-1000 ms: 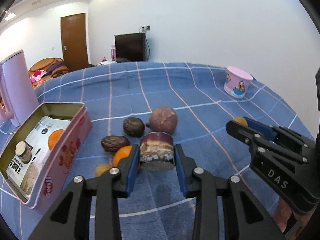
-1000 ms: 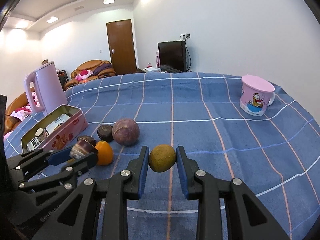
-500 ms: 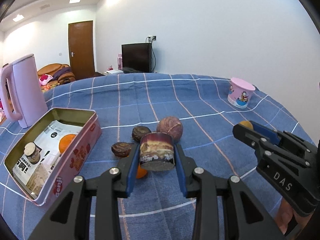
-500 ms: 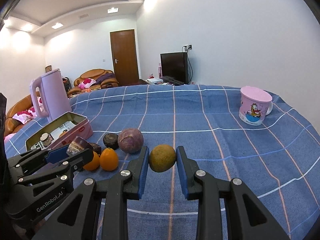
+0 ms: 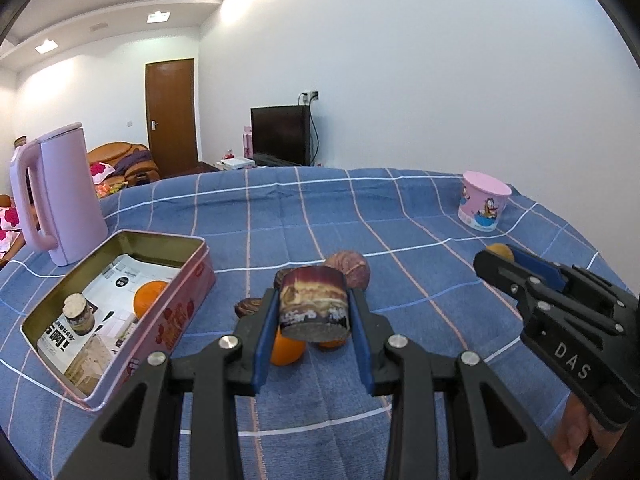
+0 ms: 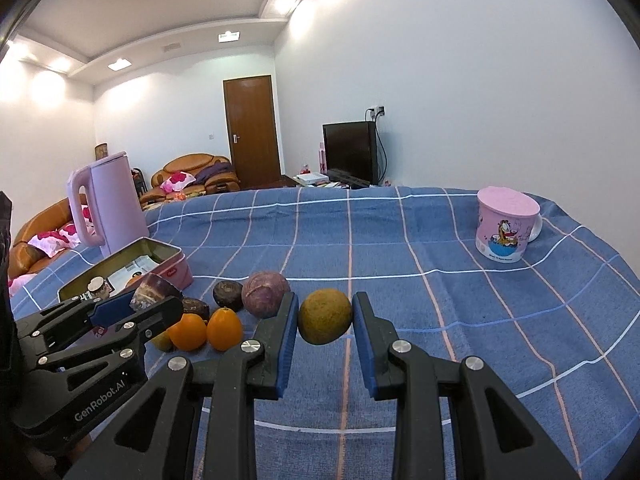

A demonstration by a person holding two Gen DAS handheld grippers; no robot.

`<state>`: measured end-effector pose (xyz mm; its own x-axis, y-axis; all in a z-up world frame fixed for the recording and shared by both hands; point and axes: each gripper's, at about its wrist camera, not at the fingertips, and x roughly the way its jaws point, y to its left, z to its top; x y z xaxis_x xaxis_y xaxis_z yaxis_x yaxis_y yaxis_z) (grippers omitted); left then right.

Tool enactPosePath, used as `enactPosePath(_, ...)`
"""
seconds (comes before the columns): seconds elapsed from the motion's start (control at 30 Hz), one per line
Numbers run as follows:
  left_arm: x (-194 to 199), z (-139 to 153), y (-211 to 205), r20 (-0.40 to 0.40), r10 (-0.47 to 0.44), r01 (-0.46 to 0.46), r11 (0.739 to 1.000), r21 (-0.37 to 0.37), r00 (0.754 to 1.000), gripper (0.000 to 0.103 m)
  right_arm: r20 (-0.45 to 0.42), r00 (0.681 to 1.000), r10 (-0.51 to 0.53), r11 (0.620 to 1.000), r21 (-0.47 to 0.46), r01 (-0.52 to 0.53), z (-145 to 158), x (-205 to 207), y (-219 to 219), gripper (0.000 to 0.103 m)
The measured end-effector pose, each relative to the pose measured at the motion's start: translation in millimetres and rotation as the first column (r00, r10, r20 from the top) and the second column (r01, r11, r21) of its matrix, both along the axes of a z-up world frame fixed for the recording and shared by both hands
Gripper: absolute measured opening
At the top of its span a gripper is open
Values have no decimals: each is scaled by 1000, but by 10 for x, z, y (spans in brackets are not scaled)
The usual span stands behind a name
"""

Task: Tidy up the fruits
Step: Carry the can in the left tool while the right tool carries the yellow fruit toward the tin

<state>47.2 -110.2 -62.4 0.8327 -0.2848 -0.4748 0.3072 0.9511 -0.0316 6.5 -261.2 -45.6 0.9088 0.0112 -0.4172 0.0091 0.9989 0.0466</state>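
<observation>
My left gripper (image 5: 313, 308) is shut on a short brown cylinder (image 5: 313, 300), held above the blue checked cloth. Under and behind it lie oranges (image 5: 286, 350), dark passion fruits (image 5: 248, 307) and a purple round fruit (image 5: 352, 272). To the left stands an open pink tin (image 5: 176, 320) that holds an orange (image 5: 150, 296) and a second small cylinder (image 5: 78, 314). My right gripper (image 6: 325, 320) is shut on a yellow-green round fruit (image 6: 325, 322), off the cloth. In the right wrist view the left gripper (image 6: 156, 300) is at the lower left, beside two oranges (image 6: 225, 329).
A tall pink kettle (image 5: 60, 196) stands behind the tin at the left. A pink cartoon mug (image 6: 506, 226) sits at the far right, near the table's rounded edge. A sofa, a door and a TV are beyond the table.
Both grippers have tipped upward with their loads, so the table sits lower in both views. Both grips are unchanged, and the fruit on the cloth has not moved.
</observation>
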Motion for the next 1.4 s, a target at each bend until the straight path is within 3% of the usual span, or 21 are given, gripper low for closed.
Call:
enactPosePath(0.6,-132,63,80,81,42,-41,999,-11,996,36,69,998,0,1000,-21,2,53,-117,43,30)
enactPosePath(1.4,-301,150,222,214,143,-145,989,-7,966,36,138,990,3,999,-53,5,97,-256,119,30)
